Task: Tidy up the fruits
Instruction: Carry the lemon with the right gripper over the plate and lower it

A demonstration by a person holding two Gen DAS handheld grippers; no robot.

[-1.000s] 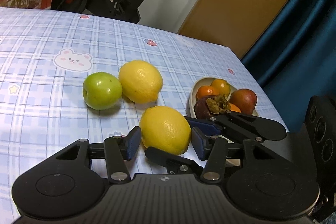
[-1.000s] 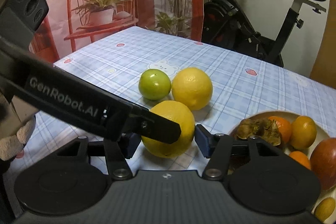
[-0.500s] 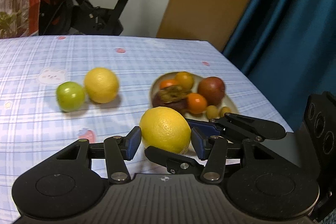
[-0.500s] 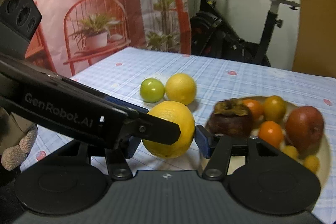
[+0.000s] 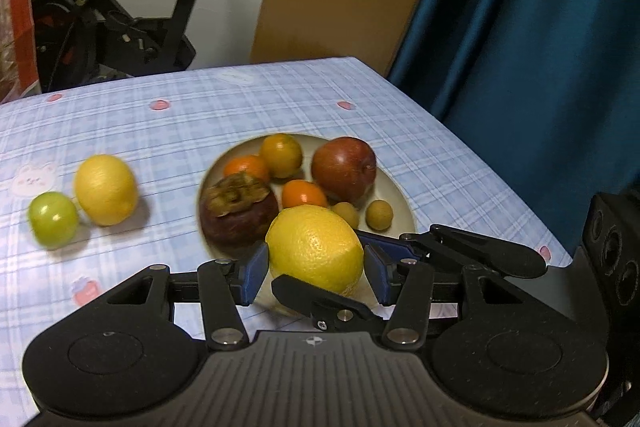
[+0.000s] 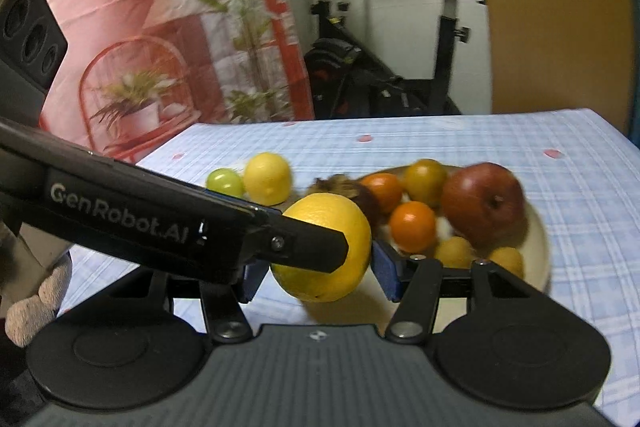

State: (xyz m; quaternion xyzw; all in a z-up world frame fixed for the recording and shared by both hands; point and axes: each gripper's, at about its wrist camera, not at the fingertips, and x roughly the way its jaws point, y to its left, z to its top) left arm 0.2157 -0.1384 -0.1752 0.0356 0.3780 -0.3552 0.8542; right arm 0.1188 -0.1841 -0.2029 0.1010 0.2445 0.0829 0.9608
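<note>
Both grippers, left gripper (image 5: 316,273) and right gripper (image 6: 318,269), pinch one lemon (image 5: 315,249) between fingers, lifted at near rim of plate (image 5: 404,205); transfer step in hand. Next: carry over rim, lower into bare near gap beside persimmon (image 5: 238,211), spread fingers. Plate crowded; second lemon (image 5: 105,189) and green apple (image 5: 53,219) wait on table (image 5: 160,131), open room there

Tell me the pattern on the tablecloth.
The tablecloth is light blue and white plaid, dotted with small pink prints and a cartoon bear; the left wrist view shows it best.
</note>
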